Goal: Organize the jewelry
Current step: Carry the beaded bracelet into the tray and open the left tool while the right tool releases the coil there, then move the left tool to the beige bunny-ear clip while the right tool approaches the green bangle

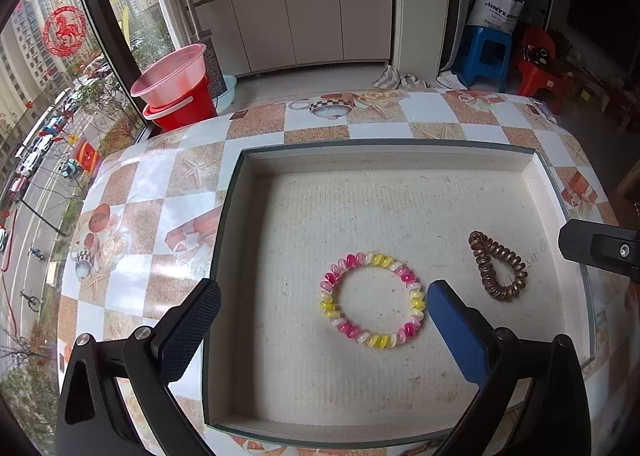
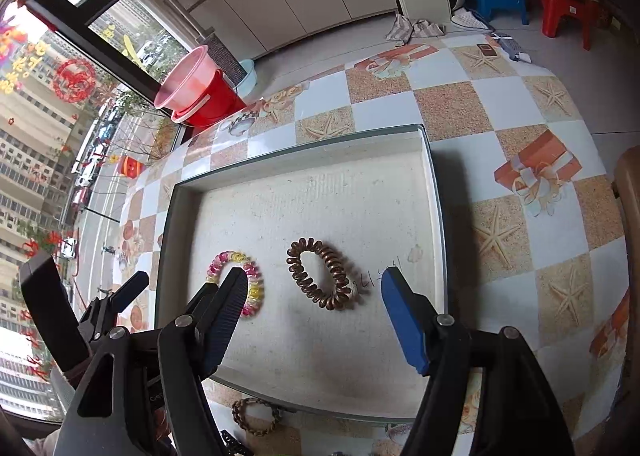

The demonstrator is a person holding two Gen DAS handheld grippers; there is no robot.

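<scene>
Hovering with jaws spread and empty, the left gripper (image 1: 320, 304) and right gripper (image 2: 314, 288) flank the pink-and-yellow coil bracelet (image 1: 372, 299) and brown coil bracelet (image 2: 320, 273), both lying at lower centre in the tray (image 2: 434, 192). Placement looks done; next likely calls for fetching the beaded bracelet (image 2: 256, 416) at the frame's bottom, outside the tray.

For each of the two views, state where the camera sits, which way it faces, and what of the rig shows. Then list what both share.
Left wrist: rides the left gripper, angled down into the shallow tray; its own open fingers frame the pink-and-yellow coil band, with part of the right gripper at the right edge.
Right wrist: rides the right gripper, angled down, open fingers flanking the brown coil band; the left gripper shows lower left.
Shared: tray, both bands, checked tablecloth, red bucket.
</scene>
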